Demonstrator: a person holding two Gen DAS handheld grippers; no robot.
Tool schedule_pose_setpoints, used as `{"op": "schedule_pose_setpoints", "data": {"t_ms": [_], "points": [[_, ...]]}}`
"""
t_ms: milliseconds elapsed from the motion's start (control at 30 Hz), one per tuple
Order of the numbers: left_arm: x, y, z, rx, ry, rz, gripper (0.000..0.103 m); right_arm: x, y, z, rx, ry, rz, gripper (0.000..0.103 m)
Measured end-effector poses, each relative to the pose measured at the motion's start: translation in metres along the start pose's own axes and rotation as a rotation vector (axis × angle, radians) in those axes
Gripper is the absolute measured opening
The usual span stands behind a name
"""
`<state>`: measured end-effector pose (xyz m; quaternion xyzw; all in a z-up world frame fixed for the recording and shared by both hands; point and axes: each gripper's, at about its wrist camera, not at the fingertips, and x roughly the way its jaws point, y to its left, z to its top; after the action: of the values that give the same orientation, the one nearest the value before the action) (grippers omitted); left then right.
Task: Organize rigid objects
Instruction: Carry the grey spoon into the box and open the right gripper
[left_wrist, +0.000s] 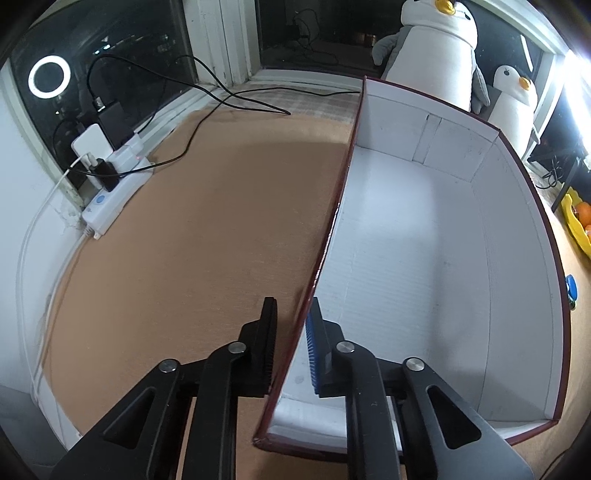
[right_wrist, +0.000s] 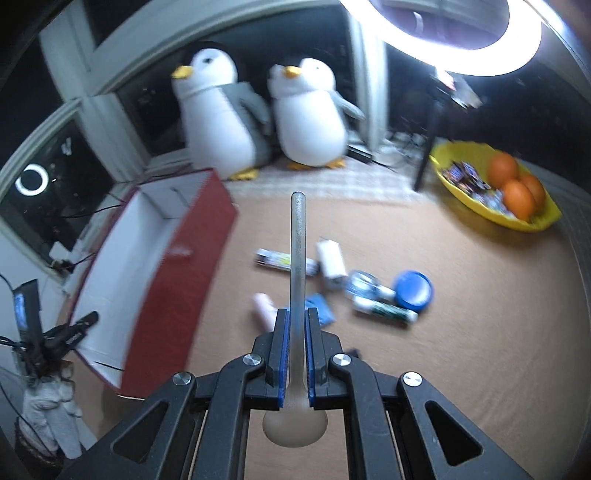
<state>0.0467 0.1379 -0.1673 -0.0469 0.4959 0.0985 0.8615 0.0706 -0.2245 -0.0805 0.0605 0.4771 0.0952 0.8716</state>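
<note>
Right gripper (right_wrist: 295, 325) is pinching a metal spoon (right_wrist: 297, 258) by the handle, bowl toward camera, handle pointing to 12 o'clock. Left gripper (left_wrist: 291, 332) is straddling the box (left_wrist: 406, 229) wall, jaws slightly apart, seemingly not clamping. Box is sitting at 10 o'clock from the spoon.

Risks: spoon pivoting or slipping; unsteadied box sliding when struck.

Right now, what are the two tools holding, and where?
The right tool pinches a spoon low on its handle, near the bowl. The left tool straddles the box's side wall.
</note>
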Motion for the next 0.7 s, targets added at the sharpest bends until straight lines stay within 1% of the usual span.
{"op": "schedule_pose_setpoints", "data": {"t_ms": [133, 267, 433, 533, 700], "points": [[-0.003, 0.003, -0.001, -0.01, -0.011, -0.025, 0.012, 0.001, 0.044, 0.012, -0.062, -0.019, 0.066, 0.007], [-0.002, 0.005, -0.001, -0.021, -0.017, -0.042, 0.011, 0.01, 0.085, 0.022, -0.113, -0.012, 0.127, 0.007], [-0.003, 0.007, -0.001, -0.035, -0.023, -0.061, 0.011, 0.028, 0.124, 0.032, -0.153, 0.009, 0.177, 0.007], [-0.003, 0.008, -0.001, -0.045, -0.024, -0.073, 0.011, 0.037, 0.139, 0.036, -0.166, 0.025, 0.204, 0.007], [-0.002, 0.008, -0.001, -0.044, -0.027, -0.075, 0.011, 0.06, 0.168, 0.043, -0.192, 0.054, 0.223, 0.007]]}}
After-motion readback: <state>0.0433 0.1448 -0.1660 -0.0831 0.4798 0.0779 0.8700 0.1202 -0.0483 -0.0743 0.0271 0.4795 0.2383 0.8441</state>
